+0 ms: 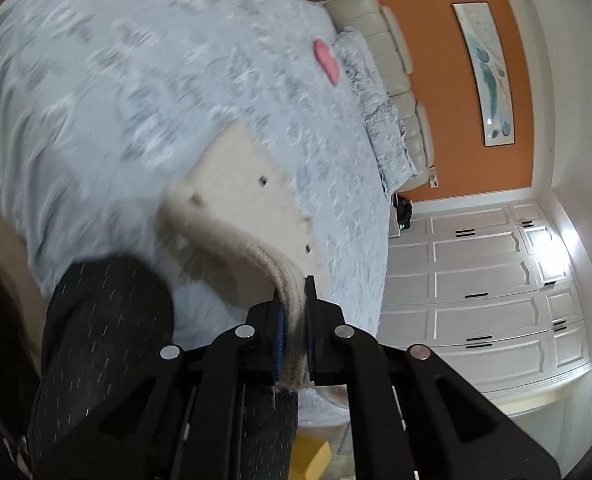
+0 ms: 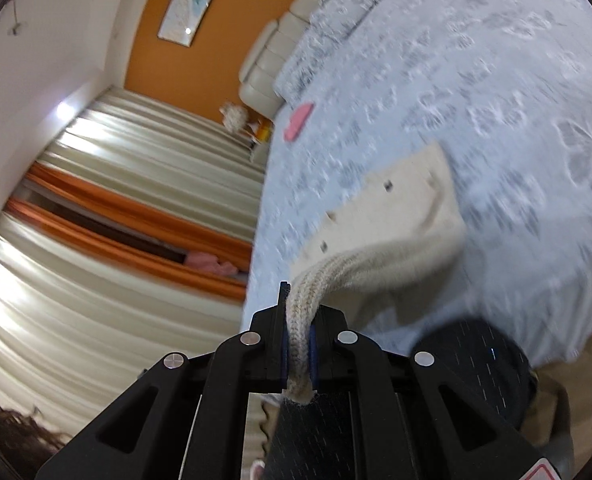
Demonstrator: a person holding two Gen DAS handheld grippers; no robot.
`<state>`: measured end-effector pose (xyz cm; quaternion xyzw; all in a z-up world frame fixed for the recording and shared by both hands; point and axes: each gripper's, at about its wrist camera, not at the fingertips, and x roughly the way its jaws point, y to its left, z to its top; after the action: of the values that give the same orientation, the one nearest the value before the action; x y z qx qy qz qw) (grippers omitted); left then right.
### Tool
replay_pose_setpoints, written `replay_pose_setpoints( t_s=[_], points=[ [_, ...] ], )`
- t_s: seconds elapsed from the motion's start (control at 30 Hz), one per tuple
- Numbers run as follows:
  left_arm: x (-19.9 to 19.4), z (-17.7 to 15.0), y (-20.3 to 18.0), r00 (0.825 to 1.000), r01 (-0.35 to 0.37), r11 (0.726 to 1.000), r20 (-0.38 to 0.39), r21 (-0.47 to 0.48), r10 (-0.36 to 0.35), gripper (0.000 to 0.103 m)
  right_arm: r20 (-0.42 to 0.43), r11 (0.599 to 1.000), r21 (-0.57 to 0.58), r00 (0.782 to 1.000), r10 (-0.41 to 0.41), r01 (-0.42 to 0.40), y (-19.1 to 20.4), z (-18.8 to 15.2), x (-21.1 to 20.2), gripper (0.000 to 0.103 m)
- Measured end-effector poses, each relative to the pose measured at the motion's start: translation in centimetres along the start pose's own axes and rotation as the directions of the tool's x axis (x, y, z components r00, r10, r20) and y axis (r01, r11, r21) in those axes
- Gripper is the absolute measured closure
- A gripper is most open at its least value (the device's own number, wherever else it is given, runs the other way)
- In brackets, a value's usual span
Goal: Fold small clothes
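Claws both clamped on knit hem. Left gripper (image 1: 294, 320) pinches the ribbed edge of a cream garment (image 1: 236, 188); right gripper (image 2: 298, 320) pinches the same ribbed edge of it (image 2: 408, 208) in its own view. Beyond each claw the cloth hangs down to the bed, small dark buttons showing along it. Pale blue patterned bedspread (image 1: 96, 80) lies farther out under the garment. Pink folded item (image 1: 326, 60) rests well beyond, near the pillows. Dark trouser leg (image 1: 104, 340) sits beside the left claw.
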<state>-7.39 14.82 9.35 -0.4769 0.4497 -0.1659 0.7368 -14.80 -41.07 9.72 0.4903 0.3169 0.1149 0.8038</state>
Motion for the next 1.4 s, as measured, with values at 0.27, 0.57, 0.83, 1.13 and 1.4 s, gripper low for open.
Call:
replay_pose_setpoints(
  t_s=[0.27,0.57,0.83,1.13,1.4],
  points=[
    [7.4,6.5,-3.7,0.998,-0.047,0.995,0.039,0.087,0.044,0.096,0.026,0.999,0.028,1.000,-0.018,0.018,-1.8,7.2,6.4,0.096],
    [19.0,13.9,-3.2,0.981,-0.191,0.978,0.039,0.085,0.188,0.096,-0.030,0.986,0.128,0.995,-0.100,0.103,-6.7,13.8,15.8,0.095],
    [27.9,16.8,1.1,0.932,-0.360,0.931,-0.013,0.064,0.361,0.095,-0.109,0.954,0.186,0.970,-0.219,0.236,-12.8,16.6,23.9,0.088],
    [30.0,16.0,3.1,0.916,-0.398,0.910,0.005,0.114,0.400,0.091,0.030,0.947,0.258,0.978,-0.208,0.194,-14.5,17.0,20.7,0.058],
    [29.3,15.5,2.3,0.921,-0.388,0.914,0.004,0.118,0.390,0.091,-0.043,0.941,0.181,0.958,-0.283,0.286,-13.2,14.6,20.3,0.050]
  ],
)
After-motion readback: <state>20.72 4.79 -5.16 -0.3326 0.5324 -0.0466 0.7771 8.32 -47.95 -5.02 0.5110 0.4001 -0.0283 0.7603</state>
